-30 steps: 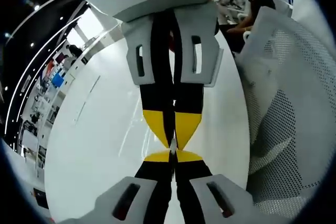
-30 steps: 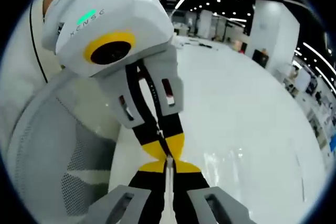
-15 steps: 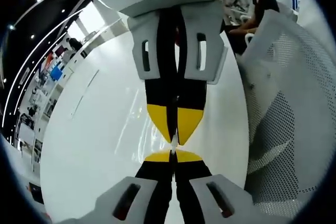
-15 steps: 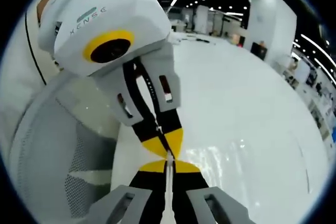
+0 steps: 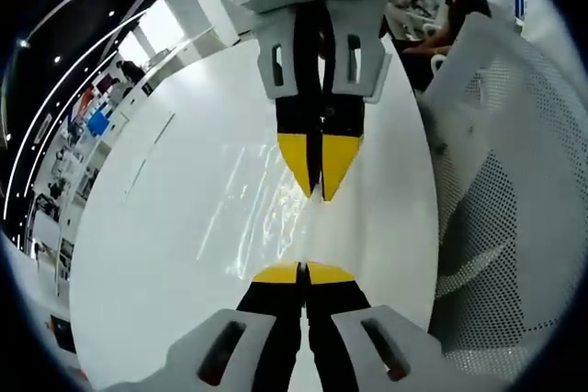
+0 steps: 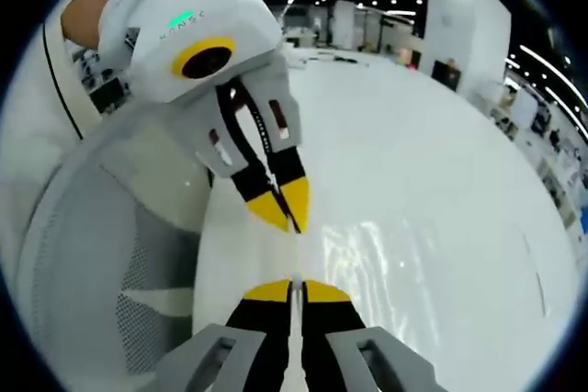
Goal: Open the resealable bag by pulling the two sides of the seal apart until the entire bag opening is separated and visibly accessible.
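The jaws of the left gripper (image 5: 303, 270) were pressed together on a thin edge of the clear resealable bag (image 5: 276, 218), their yellow tips meeting at the bottom of the left gripper view. Facing them, the right gripper (image 5: 319, 192) hung down from the top of that view with its own yellow tips pinched on the opposite edge of the bag. Between the two sets of tips the transparent film stretched taut, glinting with streaks of reflected light over the white counter (image 5: 165, 227).

In the right gripper view the right gripper (image 6: 294, 286) held a pale strip of the bag's edge that ran up between its closed jaws. The left gripper (image 6: 289, 219) came in from the upper left, tips together on the film, and a hand (image 6: 87, 20) held it from behind. The bag (image 6: 386, 254) showed here as a shimmering sheet spread to the right of the tips, above the counter (image 6: 441, 162).

A white mesh chair back (image 5: 505, 190) stood at the right of the left gripper view and appeared at the lower left of the right gripper view (image 6: 101, 263). Whether the seal had parted along its whole length could not be told.
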The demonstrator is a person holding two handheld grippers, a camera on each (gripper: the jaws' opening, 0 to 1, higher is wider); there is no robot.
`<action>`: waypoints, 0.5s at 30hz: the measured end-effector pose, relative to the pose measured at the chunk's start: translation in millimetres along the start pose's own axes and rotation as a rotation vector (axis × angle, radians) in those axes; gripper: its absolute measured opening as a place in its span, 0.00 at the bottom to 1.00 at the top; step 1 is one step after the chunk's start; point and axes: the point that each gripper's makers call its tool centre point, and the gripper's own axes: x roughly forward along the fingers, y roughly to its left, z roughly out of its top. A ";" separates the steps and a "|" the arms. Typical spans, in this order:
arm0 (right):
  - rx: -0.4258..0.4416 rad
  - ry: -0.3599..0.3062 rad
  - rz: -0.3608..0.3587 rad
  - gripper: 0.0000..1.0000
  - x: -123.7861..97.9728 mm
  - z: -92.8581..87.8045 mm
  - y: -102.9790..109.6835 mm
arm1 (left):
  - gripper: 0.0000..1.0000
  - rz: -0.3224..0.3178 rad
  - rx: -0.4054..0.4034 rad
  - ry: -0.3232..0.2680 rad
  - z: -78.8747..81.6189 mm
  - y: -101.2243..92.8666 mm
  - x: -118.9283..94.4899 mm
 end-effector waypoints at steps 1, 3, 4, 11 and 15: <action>0.002 0.002 -0.001 0.00 -0.3 -0.7 -0.5 | 0.00 0.000 0.001 0.000 0.2 0.2 0.0; 0.021 -0.001 0.000 0.00 -0.5 -1.8 -0.4 | 0.00 0.002 -0.002 0.002 1.2 1.5 0.0; 0.032 -0.003 0.007 0.00 0.2 -1.9 0.6 | 0.00 0.003 -0.001 0.006 1.4 1.9 0.1; -0.042 -0.071 -0.035 0.02 3.1 7.9 -0.7 | 0.00 0.007 0.002 0.015 -3.7 4.2 -0.2; -0.016 -0.085 -0.035 0.02 5.2 12.1 -1.2 | 0.00 0.006 0.007 0.020 -5.9 3.1 -0.6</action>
